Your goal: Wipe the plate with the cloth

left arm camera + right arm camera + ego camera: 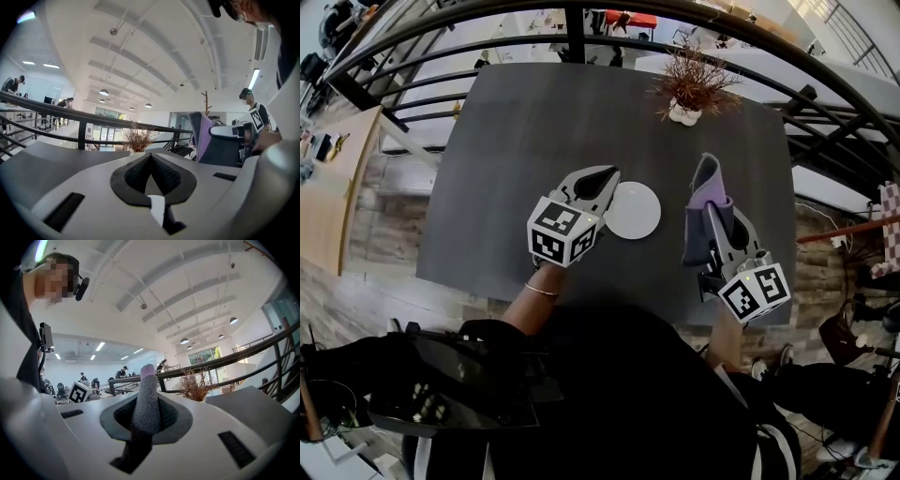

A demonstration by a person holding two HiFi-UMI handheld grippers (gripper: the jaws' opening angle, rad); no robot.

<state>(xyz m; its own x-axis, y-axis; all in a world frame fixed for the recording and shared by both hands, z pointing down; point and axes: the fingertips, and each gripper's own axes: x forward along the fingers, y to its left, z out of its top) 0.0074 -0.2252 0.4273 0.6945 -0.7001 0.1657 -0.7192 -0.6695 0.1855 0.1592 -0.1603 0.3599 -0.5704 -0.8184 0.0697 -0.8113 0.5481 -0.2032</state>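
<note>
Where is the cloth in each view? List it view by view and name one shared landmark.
Head view: the cloth is right of centre, held by the right tongs.
Left gripper view: the cloth is right of centre, a purple strip beyond the table.
Right gripper view: the cloth is dead centre, upright between the jaws.
Shared landmark: the dried plant in its white pot.

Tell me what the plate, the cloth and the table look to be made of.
Plate: likely glazed ceramic, possibly melamine; it is plain white with a smooth, even surface.
Cloth: soft fabric, probably microfibre or fleece; it has a fuzzy nap, purple and dark grey sides, and is folded.
Table: dark grey matte top, perhaps laminate or painted wood; no grain or glare shows.
</note>
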